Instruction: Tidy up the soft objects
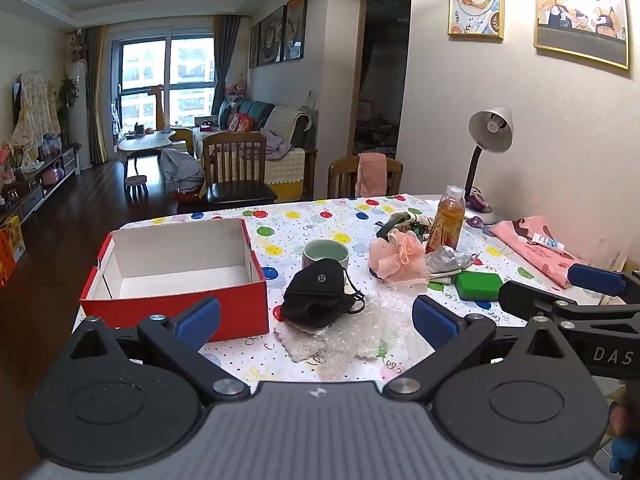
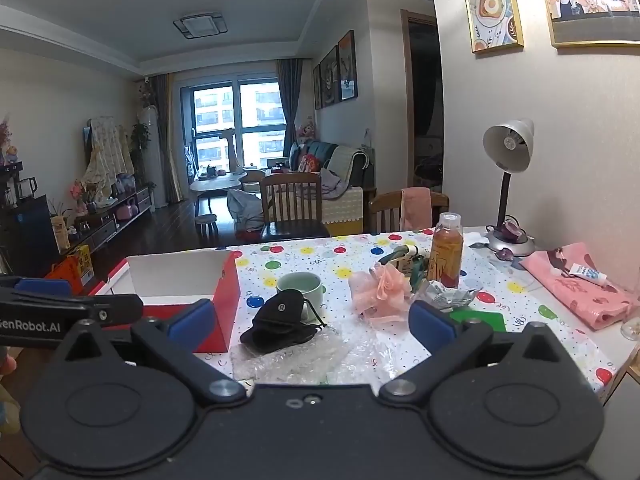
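1. The place was a lived-in home, an open dining and living room.
2. A dining table (image 1: 304, 236) wore a balloon-print cloth, with wooden chairs (image 1: 236, 168) around it.
3. Behind stood a sofa (image 1: 276, 128) draped with throws, a low coffee table (image 1: 148, 144) and a curtained balcony window (image 1: 168, 76).
4. Framed pictures (image 1: 476, 0) hung on the wall above a desk lamp (image 1: 486, 148).

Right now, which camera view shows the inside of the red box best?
The left wrist view: the red box shows its whole white interior, floor included, with nothing in it. In the right wrist view the red box is half hidden behind the left gripper.
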Action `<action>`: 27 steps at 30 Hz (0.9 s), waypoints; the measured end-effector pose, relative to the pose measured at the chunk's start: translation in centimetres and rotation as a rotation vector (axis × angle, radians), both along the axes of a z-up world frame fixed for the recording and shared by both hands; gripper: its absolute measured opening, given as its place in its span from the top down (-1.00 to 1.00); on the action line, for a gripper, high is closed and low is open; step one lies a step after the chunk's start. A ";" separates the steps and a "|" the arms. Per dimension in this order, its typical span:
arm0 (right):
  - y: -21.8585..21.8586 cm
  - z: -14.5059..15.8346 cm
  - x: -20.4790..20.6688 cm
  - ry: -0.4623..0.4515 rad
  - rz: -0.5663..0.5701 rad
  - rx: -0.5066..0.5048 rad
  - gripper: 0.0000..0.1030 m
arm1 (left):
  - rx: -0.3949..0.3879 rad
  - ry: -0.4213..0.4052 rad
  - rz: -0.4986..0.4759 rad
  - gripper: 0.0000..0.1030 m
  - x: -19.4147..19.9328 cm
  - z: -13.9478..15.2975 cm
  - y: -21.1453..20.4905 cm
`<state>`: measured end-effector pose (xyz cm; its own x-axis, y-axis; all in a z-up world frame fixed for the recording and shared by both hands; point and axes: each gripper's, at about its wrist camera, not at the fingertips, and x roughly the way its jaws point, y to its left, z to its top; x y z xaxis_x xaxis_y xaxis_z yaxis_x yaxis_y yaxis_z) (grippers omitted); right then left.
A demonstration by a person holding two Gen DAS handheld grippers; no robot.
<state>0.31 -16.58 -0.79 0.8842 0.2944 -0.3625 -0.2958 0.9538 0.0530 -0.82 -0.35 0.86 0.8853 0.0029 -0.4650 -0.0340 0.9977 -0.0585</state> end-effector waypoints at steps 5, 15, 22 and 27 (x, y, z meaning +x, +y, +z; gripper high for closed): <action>-0.2 0.2 0.3 -0.003 0.005 0.000 -0.99 | 0.000 -0.016 -0.004 -0.99 -0.1 0.2 -0.2; 0.4 0.8 0.2 -0.022 0.021 -0.007 -0.99 | 0.002 -0.033 0.002 -0.99 0.1 0.3 0.0; 0.4 0.9 0.2 -0.023 0.021 -0.006 -0.99 | 0.005 -0.041 0.001 -0.99 0.2 0.3 0.2; 0.5 1.1 0.3 -0.029 0.020 -0.008 -0.99 | 0.005 -0.050 -0.001 -0.99 0.2 0.5 0.5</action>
<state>0.61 -16.06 0.27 0.8886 0.3092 -0.3388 -0.3160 0.9481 0.0364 -0.60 0.13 1.33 0.9072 0.0045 -0.4206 -0.0304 0.9980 -0.0550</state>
